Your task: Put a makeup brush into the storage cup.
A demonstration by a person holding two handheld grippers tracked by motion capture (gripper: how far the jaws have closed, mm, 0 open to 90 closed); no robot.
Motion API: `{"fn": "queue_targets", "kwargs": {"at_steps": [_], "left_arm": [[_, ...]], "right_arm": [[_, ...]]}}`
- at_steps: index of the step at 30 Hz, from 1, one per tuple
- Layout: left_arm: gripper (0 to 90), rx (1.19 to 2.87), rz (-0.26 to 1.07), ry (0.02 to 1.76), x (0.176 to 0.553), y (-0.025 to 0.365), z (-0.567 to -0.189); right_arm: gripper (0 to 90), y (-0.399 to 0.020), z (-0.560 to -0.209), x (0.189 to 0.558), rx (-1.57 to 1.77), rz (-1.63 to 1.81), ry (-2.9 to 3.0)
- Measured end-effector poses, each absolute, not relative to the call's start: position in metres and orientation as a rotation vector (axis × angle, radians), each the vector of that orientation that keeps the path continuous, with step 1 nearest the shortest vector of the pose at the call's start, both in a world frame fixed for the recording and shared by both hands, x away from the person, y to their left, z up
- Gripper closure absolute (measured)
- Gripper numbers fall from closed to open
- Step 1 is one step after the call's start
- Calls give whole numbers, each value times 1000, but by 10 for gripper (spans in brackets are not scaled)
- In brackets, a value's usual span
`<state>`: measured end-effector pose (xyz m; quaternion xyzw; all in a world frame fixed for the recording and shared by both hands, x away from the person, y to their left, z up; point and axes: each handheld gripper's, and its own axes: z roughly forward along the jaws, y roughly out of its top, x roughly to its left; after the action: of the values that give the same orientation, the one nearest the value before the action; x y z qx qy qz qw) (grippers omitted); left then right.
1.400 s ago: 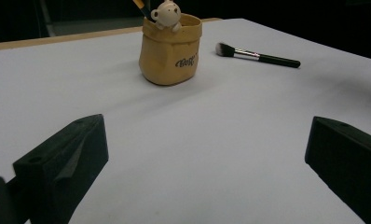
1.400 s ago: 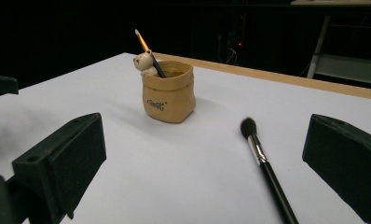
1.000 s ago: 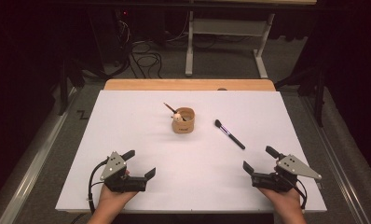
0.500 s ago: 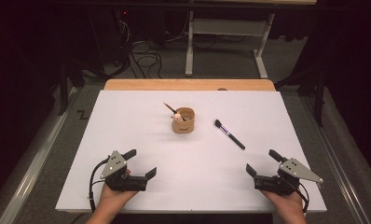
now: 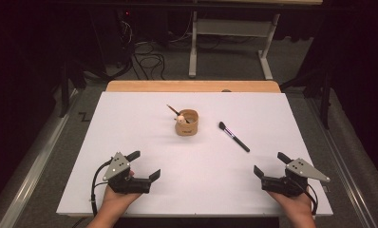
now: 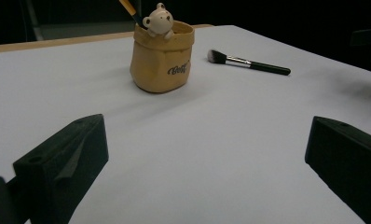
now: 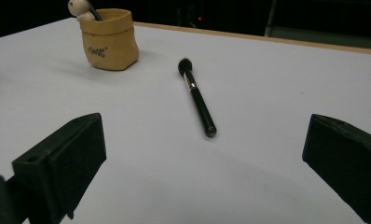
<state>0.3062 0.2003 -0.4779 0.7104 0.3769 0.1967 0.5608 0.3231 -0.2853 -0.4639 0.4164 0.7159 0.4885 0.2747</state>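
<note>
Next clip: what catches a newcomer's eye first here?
A tan pouch-shaped holder with a small bear figure at its rim stands mid-table. A black makeup brush lies flat to its right. Both tongs, left and right, sit open near the front edge.

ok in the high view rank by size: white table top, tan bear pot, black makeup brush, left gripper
1. white table top
2. left gripper, though nearer the camera
3. black makeup brush, longer than the pot but slim; unsure
4. tan bear pot

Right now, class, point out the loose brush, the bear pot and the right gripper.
loose brush (image 7: 196, 99), right gripper view, on its black handle.
bear pot (image 6: 160, 63), left gripper view, on its front wall.
right gripper (image 5: 269, 168), high view, between its fingertips.
</note>
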Motion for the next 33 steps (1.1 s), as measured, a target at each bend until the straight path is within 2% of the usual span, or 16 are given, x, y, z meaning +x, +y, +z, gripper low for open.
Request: {"fn": "queue_targets", "kwargs": {"at_steps": [33], "left_arm": [[3,1661,476,851,298,205,-471]], "right_arm": [[41,-269,-464,341,1245,983,2265]]}}
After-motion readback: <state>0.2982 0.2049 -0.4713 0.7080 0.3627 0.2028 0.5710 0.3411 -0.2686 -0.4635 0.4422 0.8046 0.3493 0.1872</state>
